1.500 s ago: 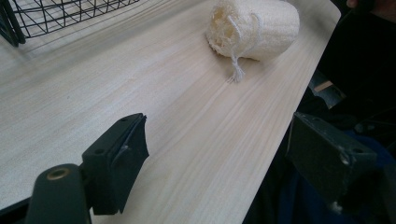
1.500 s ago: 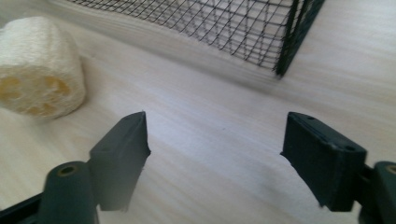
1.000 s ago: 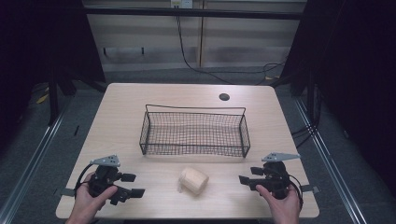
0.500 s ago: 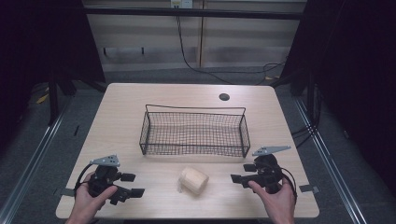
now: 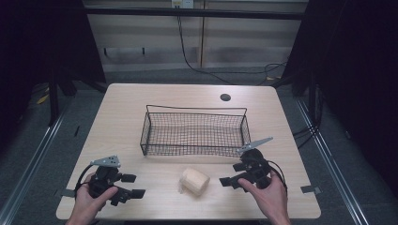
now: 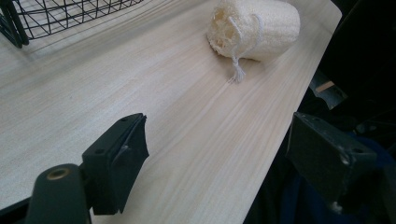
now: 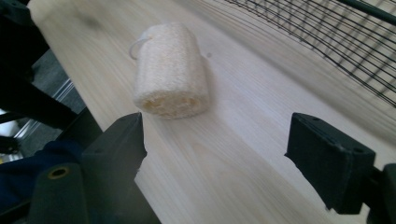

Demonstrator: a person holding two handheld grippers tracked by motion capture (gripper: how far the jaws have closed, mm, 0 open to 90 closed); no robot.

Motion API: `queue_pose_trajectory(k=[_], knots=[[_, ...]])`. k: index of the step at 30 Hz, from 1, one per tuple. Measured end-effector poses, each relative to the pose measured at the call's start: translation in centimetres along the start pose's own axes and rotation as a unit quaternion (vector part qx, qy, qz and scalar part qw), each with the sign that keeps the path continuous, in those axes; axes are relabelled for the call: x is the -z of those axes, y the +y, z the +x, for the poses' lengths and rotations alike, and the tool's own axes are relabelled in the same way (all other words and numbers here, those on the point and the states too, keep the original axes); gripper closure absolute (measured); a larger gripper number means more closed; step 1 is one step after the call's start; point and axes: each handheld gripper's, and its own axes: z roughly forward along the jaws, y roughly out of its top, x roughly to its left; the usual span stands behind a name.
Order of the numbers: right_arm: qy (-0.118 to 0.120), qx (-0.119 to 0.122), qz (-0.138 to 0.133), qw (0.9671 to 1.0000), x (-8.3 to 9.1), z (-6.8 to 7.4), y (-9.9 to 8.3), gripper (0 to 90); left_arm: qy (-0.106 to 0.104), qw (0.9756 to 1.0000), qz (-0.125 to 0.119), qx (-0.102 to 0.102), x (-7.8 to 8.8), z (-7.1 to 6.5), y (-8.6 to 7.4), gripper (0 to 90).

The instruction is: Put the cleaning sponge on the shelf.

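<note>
Reaching toward the loofah roll with the right tool, jaws wide apart and just opened further, nothing between them yet. Holding the left tool near the front left corner of the surface, jaws likewise apart and empty. Loofah roll on its side near the front edge, just in front of the wire basket but clear of it, between the two tools, with its cord loop trailing from the end turned toward the left tool.

To do the grasp well:

- Bring the right tool in low and level, one jaw to each side of the round body rather than over the flat ends.
- Centre on the middle of the roll's length. Off-centre, likely to pivot or slip out.
- Keep the jaw tips just off the surface, to avoid scraping it or nudging the roll toward the edge.
- Close slowly. Looks soft and springy, so squeeze only until the pads bite into the fibre, no harder.
- Stay off the cord. Gripping that alone would probably leave the roll dangling and swinging.
- Use the left tool as a stop only if needed against rolling.
- Lift straight up before heading over the basket's near wall, the likely destination.
</note>
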Motion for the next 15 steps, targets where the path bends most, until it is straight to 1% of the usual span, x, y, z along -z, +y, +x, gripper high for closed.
queue_pose_trajectory(k=[1, 2, 3, 4, 5, 6, 7, 10, 11, 14, 15], knots=[[-0.001, 0.005, 0.007, 1.0, -0.1, 0.2, 0.5, 19.9, 0.0, 1.0, 0.001, -0.002, 0.0, 0.0, 0.0, 19.7], [-0.001, 0.005, 0.007, 1.0, -0.1, 0.2, 0.5, 19.9, 0.0, 1.0, 0.001, -0.002, 0.0, 0.0, 0.0, 19.7], [0.004, 0.01, 0.012, 0.9999, -0.4, 0.4, 1.2, 20.1, 0.0, 1.0, 0.0, 0.0, 0.0, 0.0, 0.0, 19.7], [0.004, 0.01, 0.012, 0.9999, -0.4, 0.4, 1.2, 20.1, 0.0, 1.0, 0.0, 0.0, 0.0, 0.0, 0.0, 19.7], [0.005, 0.017, 0.017, 0.9997, -0.6, 0.8, 1.7, 20.9, 0.0, 1.0, 0.001, -0.001, 0.0, 0.0, 0.0, 19.7], [0.005, 0.017, 0.017, 0.9997, -0.6, 0.8, 1.7, 20.9, 0.0, 1.0, 0.001, -0.001, 0.0, 0.0, 0.0, 19.7], [0.006, 0.026, 0.02, 0.9994, -0.8, 1.0, 2.3, 19.8, 0.0, 1.0, 0.0, 0.0, 0.0, 0.0, 0.0, 19.7], [0.002, 0.029, 0.027, 0.9992, -0.9, 1.2, 2.8, 17.9, 0.0, 1.0, 0.0, 0.0, 0.0, 0.0, 0.0, 19.7], [0.001, 0.032, 0.035, 0.9989, -1.1, 1.3, 3.4, 17.4, 0.0, 1.0, 0.001, -0.002, 0.0, 0.0, 0.0, 19.7], [0.007, 0.034, 0.036, 0.9987, -1.3, 1.4, 3.8, 17.4, 0.001, 1.0, 0.001, -0.002, 0.0, 0.0, 0.0, 19.7], [0.01, 0.037, 0.042, 0.9984, -1.5, 1.4, 4.0, 17.4, 0.001, 1.0, 0.001, 0.0, 0.0, 0.0, 0.0, 19.7]])
